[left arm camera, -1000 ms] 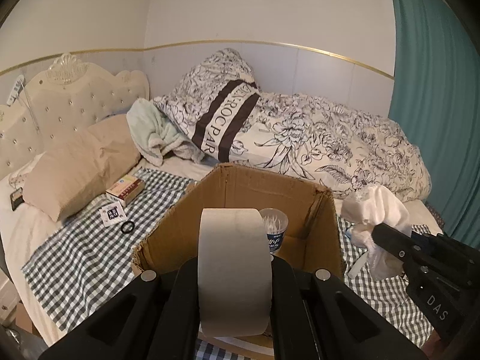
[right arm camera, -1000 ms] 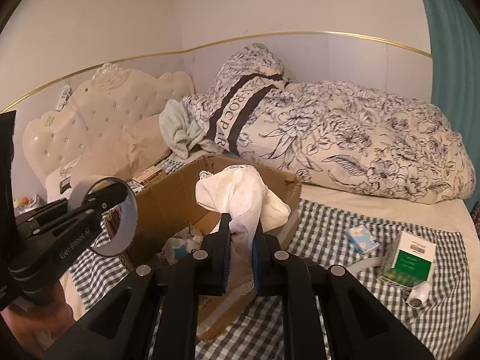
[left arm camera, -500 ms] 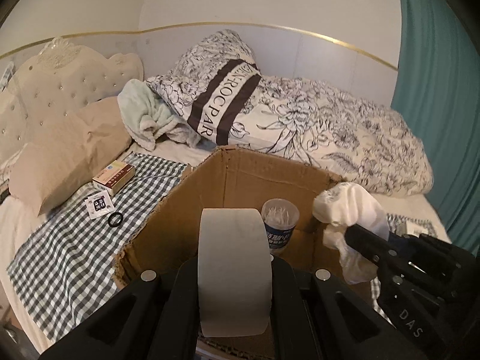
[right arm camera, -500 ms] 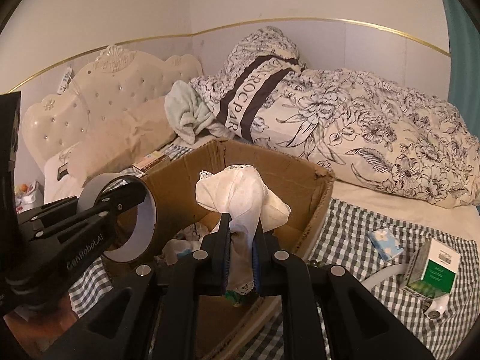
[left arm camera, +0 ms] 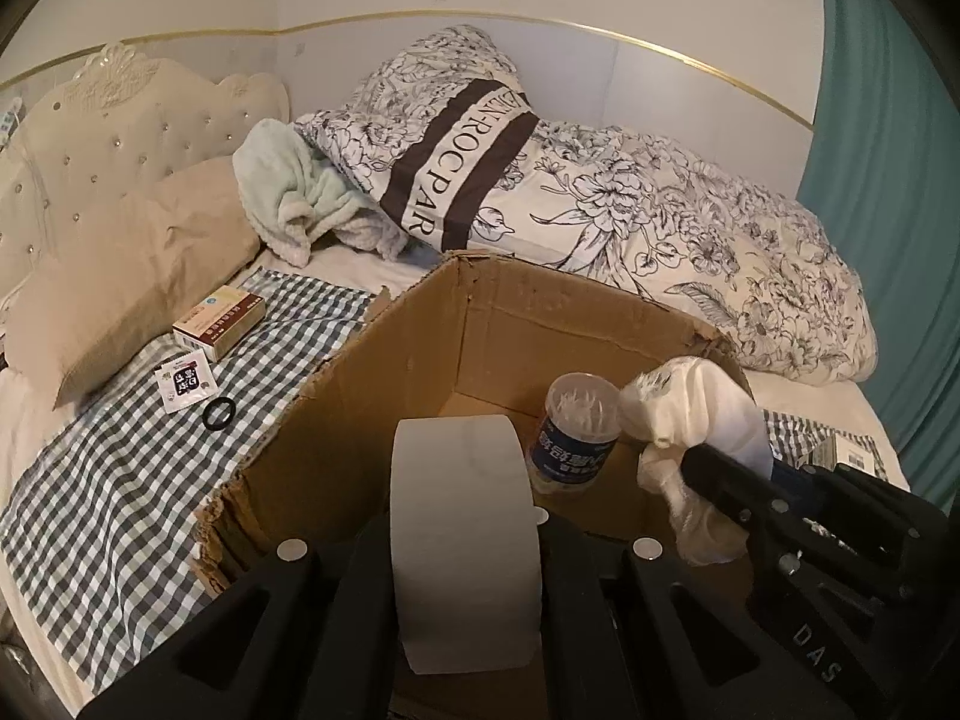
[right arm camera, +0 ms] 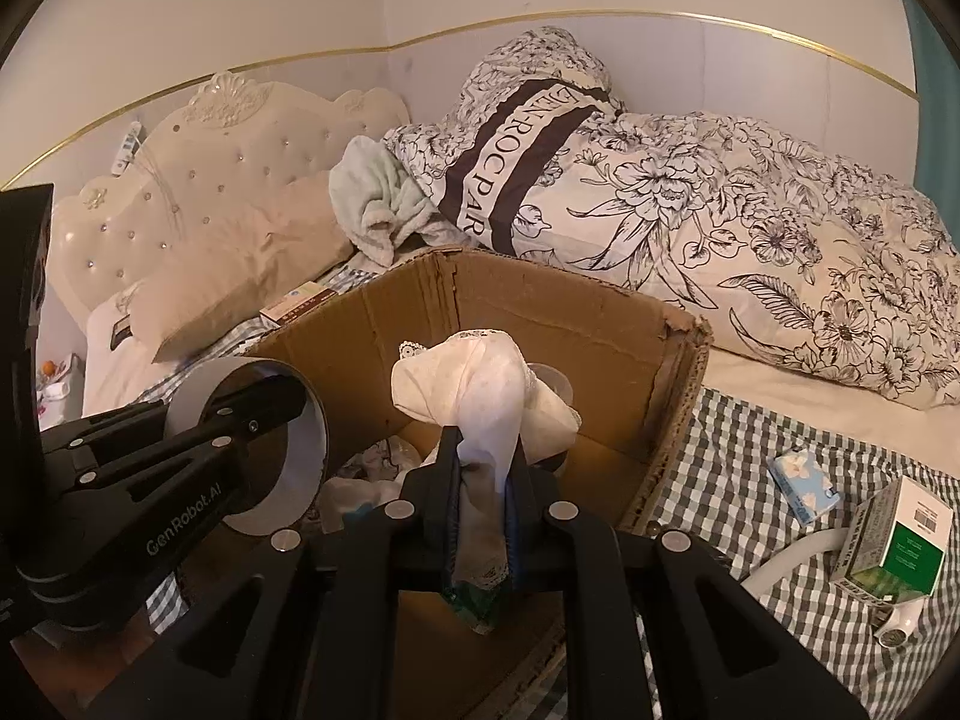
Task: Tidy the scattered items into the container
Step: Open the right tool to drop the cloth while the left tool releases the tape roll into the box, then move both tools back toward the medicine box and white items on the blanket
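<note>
On the left of the bed, a beige pillow (left arm camera: 126, 276) leans against the tufted headboard (left arm camera: 120, 120). In front of it, on the green-checked cloth (left arm camera: 108, 480), lie a red-and-white carton (left arm camera: 219, 315), a small white sachet (left arm camera: 183, 383) and a black ring (left arm camera: 219, 413), all outside the box and close together.

The cardboard box (left arm camera: 480, 324) stands open in the middle of the cloth. Above its near edge the left gripper (left arm camera: 465, 531) is clamped on a roll of tape (left arm camera: 462, 540), held upright with its broad grey face to the camera; the fingers (left arm camera: 360, 558) press its two sides. In the right wrist view the same roll (right arm camera: 252, 444) hangs over the left part of the box's opening.

Inside the box a clear tub of cotton swabs (left arm camera: 576, 432) with a blue label stands upright near the far right wall. Just beside it the right gripper (right arm camera: 483, 483) holds a bunched white cloth (right arm camera: 486, 402) over the box interior; its jaws are opening, with the cloth between them and the pads on it.

Behind the box lie a floral duvet (left arm camera: 690, 228) and a mint towel (left arm camera: 294, 204). On the checked cloth to the right of the box are a blue tissue pack (right arm camera: 801, 483), a green-and-white carton (right arm camera: 900, 540) and a white tube-like item (right arm camera: 900, 624).
</note>
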Demonstrator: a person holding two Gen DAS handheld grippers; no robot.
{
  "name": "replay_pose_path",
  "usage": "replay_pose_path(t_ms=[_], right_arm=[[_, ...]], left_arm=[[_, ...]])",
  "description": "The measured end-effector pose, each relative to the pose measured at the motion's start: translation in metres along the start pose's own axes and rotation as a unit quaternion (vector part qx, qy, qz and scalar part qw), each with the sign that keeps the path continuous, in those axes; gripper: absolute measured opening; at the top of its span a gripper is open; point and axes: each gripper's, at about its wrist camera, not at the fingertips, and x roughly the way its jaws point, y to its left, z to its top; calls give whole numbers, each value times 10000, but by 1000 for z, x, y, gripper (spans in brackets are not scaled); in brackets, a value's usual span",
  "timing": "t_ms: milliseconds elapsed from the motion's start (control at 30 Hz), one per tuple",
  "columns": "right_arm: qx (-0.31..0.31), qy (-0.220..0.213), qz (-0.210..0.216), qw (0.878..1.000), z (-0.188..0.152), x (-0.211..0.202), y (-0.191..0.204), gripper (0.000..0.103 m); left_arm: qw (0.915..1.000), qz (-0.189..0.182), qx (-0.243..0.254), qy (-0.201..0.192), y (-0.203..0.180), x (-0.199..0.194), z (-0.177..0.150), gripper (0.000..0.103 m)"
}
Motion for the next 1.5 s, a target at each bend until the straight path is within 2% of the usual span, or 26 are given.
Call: replay_pose_path(t_ms=[133,233,300,333,600,700,733,800,933,967,1033,1100,1233,1400,1500], right_arm=[[-35,-97,-65,9999,-2,-1,1,55],[7,-163,-92,9998,-2,-5,0,55],[29,-195,-95,9998,-2,-8,-1,55],[33,-215,-107,9997,-2,-10,-1,55],[126,-363,-206,9990,1,-32,-9,56],[198,-418,-236,9987,1,-44,-16,56],[214,-430,-244,9985,2,-47,-17,56],[243,-460,-265,9983,2,-53,-20,56],[295,-526,-282,9978,3,-64,-25,56],[300,-542,-278,9977,4,-67,-26,56],[293,-563,-285,9976,4,-71,-26,56],[290,-581,-299,9974,3,-75,-28,56],[321,-574,-350,9972,1,-81,-35,56],[398,-558,-413,9968,-3,-88,-46,56],[420,-594,-451,9963,-4,-94,-51,56]], left_arm=[[9998,-15,-151,-134,7,-7,3,14],[9996,-16,-172,-204,8,-11,5,20],[9995,-51,-190,-255,7,-15,6,40],[9993,-59,-204,-303,6,-18,7,44],[9983,-138,-223,-522,-1,-39,16,49],[9981,-179,-207,-556,-5,-44,17,61],[9980,-206,-209,-552,-6,-45,17,64],[9981,-280,-210,-514,-8,-47,17,78],[9984,-402,-101,-385,-17,-47,16,87],[9986,-409,-51,-336,-20,-46,16,94],[9993,-332,30,-139,-24,-40,14,101],[9996,-260,75,115,-27,-32,12,103],[9990,-171,223,353,-36,-24,7,103],[9952,40,485,851,-48,-7,0,103],[9956,166,537,753,-54,-8,-1,103]])
